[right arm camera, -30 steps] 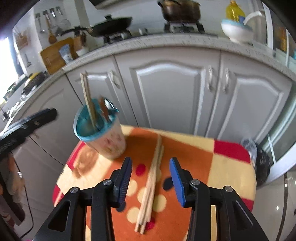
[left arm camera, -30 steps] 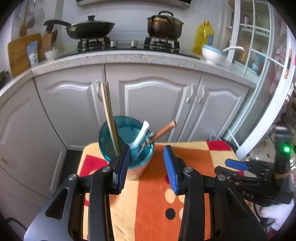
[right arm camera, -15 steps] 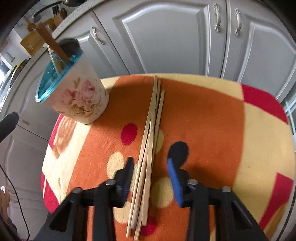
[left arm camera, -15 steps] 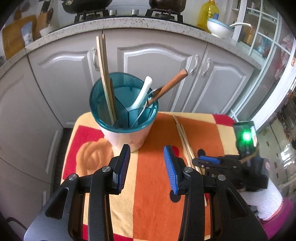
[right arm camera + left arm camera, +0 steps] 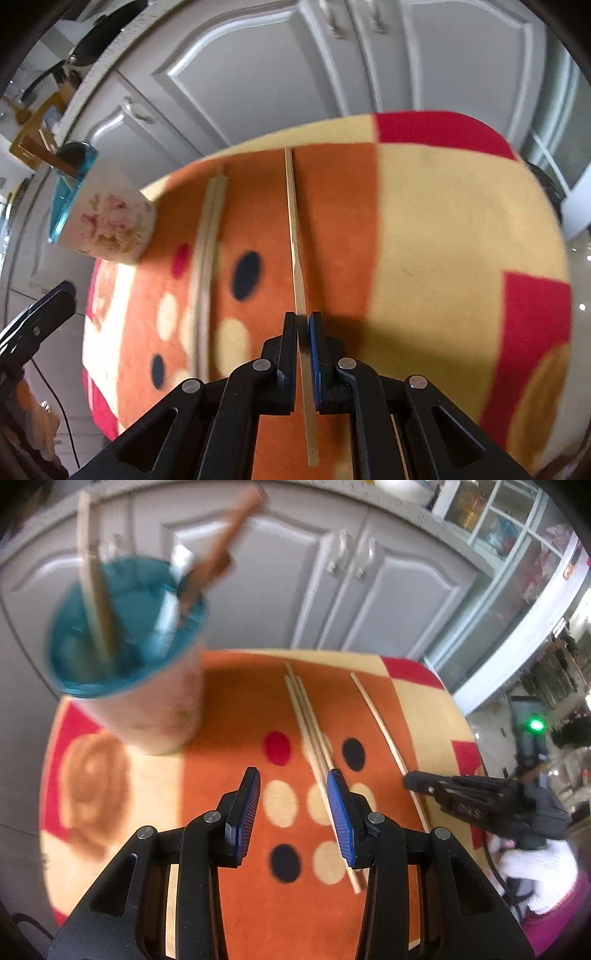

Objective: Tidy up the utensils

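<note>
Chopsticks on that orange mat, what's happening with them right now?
A person is sorting utensils with two handheld grippers. The right gripper is shut on a single chopstick, set apart from the other chopsticks lying on the mat. The left gripper is open above those. The utensil holder stands at the mat's left with utensils already in it.

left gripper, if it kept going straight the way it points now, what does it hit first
Probably the orange cloth just ahead of the open left gripper. The chopsticks lie by its right finger, so they could be touched first; depth is unclear. The cup stands off to the left.
</note>
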Tool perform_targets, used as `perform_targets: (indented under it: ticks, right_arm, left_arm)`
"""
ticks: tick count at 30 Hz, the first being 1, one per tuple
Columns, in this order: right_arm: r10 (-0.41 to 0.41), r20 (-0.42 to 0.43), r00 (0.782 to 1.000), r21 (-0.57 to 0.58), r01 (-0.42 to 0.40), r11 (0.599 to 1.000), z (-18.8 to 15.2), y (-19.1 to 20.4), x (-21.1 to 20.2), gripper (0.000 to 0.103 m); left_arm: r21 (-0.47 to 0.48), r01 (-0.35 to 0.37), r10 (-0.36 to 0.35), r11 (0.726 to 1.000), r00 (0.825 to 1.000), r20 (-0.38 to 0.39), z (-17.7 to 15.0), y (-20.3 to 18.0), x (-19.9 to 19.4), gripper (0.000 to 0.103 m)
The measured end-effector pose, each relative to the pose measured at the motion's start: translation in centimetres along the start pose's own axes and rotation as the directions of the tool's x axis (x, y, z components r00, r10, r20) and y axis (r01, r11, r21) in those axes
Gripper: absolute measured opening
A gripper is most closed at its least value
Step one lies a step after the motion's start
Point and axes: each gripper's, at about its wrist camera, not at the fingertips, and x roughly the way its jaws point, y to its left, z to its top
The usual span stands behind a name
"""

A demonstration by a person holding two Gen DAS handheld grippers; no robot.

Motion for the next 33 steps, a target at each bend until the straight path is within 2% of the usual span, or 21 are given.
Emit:
perform_targets:
  ticks: [3,5,6,8,11,19,22,24,26,27,28,30,31,33]
  right_arm:
    - [0.005,-0.006,1.0,-0.009,-0.005,1.0,-0.2,0.1,-0.6,0.006]
    - [0.003,0.019,1.0,-0.01,-0.002,1.0,-0.2,-0.1,-1.6,0.013]
    - [0.004,0.023,1.0,-0.008,-0.004,1.0,-0.4,0.1,-1.4,0.023]
    - [0.02,0.027,0.999,0.004,-0.021,1.0,-0.1,0.1,-1.7,0.031]
    - [0.038,0.029,0.999,-0.006,-0.038,0.999,0.1,0.7,-1.9,0.032]
    - [0.054,0.031,0.998,-0.032,-0.053,0.998,0.9,1.8,-2.0,0.035]
    - [0.05,0.024,0.998,-0.043,-0.049,0.998,1.0,2.0,-1.8,0.035]
    - [0.04,0.015,0.999,-0.058,-0.039,0.998,1.1,2.1,-1.3,0.035]
    - [0.027,0.015,1.0,-0.06,-0.026,0.998,1.2,1.8,-0.5,0.035]
    - [0.025,0.012,1.0,-0.059,-0.024,0.998,1.2,1.6,-0.2,0.031]
    - [0.022,0.005,1.0,-0.062,-0.021,0.998,1.3,1.5,0.3,0.017]
    - [-0.004,-0.01,1.0,-0.088,0.003,0.996,1.2,1.5,1.3,0.007]
    - [-0.005,0.007,1.0,-0.1,0.006,0.995,1.1,1.6,1.2,0.005]
    - [0.033,-0.018,0.999,-0.088,-0.035,0.995,0.7,1.5,0.9,0.005]
  left_arm:
    - [0.003,0.017,-0.017,1.0,0.999,-0.038,0.2,-0.5,2.5,0.033]
    - [-0.01,0.043,-0.044,0.999,0.996,-0.084,0.2,-0.6,4.1,0.028]
    - [-0.015,0.056,-0.057,0.998,0.993,-0.108,0.1,-0.7,4.9,0.026]
    - [0.001,0.034,-0.033,0.999,0.99,-0.134,0.1,-0.9,6.0,0.023]
    - [0.009,0.011,-0.01,1.0,0.987,-0.159,0.2,-0.9,7.1,0.021]
    - [0.035,0.002,0.003,0.999,0.988,-0.156,1.1,-1.6,8.0,0.02]
    - [0.018,0.007,-0.004,1.0,0.988,-0.156,1.2,-1.1,8.0,0.013]
    - [0.005,0.024,-0.023,1.0,0.988,-0.154,1.0,-0.8,7.7,0.007]
    - [0.01,0.027,-0.025,1.0,0.988,-0.154,0.7,-0.9,7.5,0.007]
    - [0.01,0.03,-0.028,1.0,0.987,-0.155,0.6,-0.8,7.3,0.006]
    - [0.005,0.033,-0.032,0.999,0.987,-0.159,0.4,-0.7,7.2,0.006]
    - [-0.009,0.04,-0.04,0.999,0.985,-0.17,0.0,-0.3,6.9,0.004]
    - [-0.014,0.043,-0.045,0.999,0.984,-0.175,-0.3,-0.1,6.7,0.004]
    - [-0.011,0.047,-0.049,0.999,0.982,-0.184,-1.2,0.4,6.0,0.004]
